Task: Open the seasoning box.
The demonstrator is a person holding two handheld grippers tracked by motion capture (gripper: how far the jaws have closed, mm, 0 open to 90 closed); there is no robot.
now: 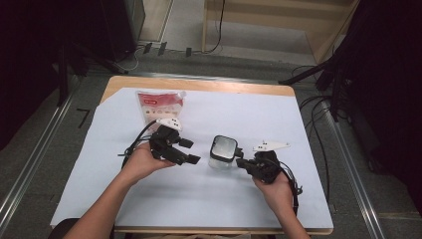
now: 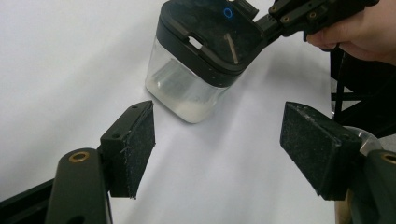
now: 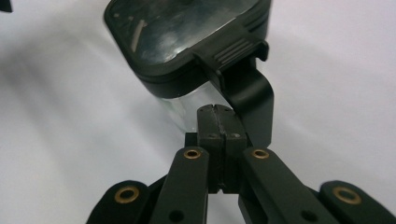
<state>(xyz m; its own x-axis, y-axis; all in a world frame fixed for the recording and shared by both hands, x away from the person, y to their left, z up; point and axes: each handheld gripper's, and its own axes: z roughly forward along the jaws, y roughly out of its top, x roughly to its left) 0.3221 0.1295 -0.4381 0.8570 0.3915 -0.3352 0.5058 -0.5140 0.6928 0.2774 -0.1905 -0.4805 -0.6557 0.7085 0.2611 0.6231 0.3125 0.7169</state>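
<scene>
A clear square container (image 1: 222, 152) with a black lid stands on the white sheet at the table's middle. White residue lies at its bottom (image 2: 187, 105). My left gripper (image 1: 190, 152) hovers just left of it, open, its pads (image 2: 137, 144) wide apart with nothing between them. My right gripper (image 1: 241, 162) comes in from the container's right, shut, jaws pressed together (image 3: 217, 114). Its tips sit right below the lid's black latch flap (image 3: 254, 93), which hangs down beside them. The left gripper view also shows the right gripper (image 2: 303, 14) at the lid's far edge.
A red and white pouch (image 1: 159, 105) lies flat at the back left of the sheet. The white sheet (image 1: 259, 119) covers most of the wooden table (image 1: 199, 83). Cables trail over the floor at the right.
</scene>
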